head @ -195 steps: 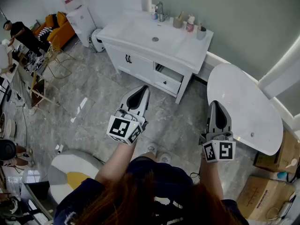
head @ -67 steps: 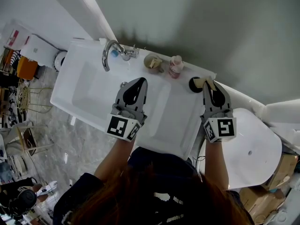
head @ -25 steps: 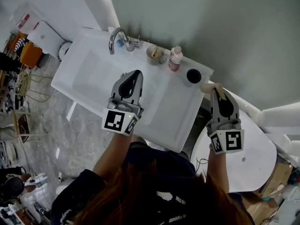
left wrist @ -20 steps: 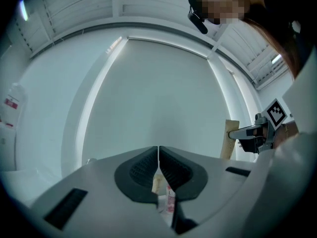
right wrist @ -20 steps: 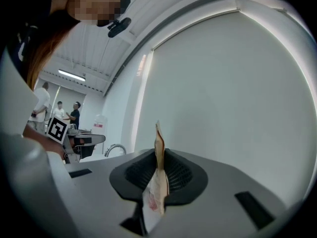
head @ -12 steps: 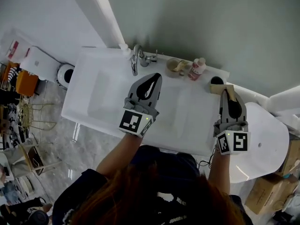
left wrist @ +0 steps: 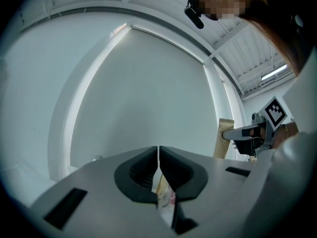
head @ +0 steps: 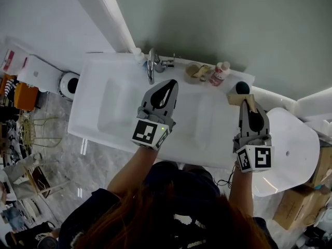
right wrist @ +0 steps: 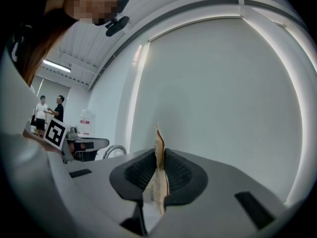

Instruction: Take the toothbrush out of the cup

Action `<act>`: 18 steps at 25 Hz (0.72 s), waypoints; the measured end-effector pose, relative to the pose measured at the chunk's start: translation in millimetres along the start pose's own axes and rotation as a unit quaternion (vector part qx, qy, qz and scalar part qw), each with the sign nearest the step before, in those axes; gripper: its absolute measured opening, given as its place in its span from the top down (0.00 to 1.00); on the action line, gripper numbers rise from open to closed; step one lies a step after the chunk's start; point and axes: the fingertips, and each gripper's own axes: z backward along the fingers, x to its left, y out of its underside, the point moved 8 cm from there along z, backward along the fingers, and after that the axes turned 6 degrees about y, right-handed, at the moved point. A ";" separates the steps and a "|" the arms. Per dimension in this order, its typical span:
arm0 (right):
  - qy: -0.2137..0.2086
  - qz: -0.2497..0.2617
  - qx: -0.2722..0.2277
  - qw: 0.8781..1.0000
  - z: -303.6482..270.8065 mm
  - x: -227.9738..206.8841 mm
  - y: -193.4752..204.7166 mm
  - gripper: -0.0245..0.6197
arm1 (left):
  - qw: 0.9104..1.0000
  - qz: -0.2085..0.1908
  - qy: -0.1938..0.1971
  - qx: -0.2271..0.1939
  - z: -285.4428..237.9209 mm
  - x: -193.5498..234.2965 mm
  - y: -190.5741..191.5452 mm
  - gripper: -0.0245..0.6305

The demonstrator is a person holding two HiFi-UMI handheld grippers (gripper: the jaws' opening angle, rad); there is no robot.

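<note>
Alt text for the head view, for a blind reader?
Seen from above, the right gripper clamps a tan wrapped toothbrush near the dark cup on a white vanity; the shut left gripper hovers over it.

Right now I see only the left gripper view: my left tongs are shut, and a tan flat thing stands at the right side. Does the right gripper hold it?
Observer: Yes; the right gripper view shows the right gripper clamped on both faces of the tan packet.
Operator: And where is the cup?
Observer: In the head view the dark cup stands at the white counter's back right corner, just beyond the packet.
Operator: What is below my left tongs?
Observer: The left gripper hangs over the counter, just in front of the faucet.
</note>
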 end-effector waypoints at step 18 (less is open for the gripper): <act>-0.040 -0.028 0.047 0.998 -23.1 -25.4 48.8 0.86 | 0.997 0.034 0.018 0.072 -91.8 -1.6 64.0 0.82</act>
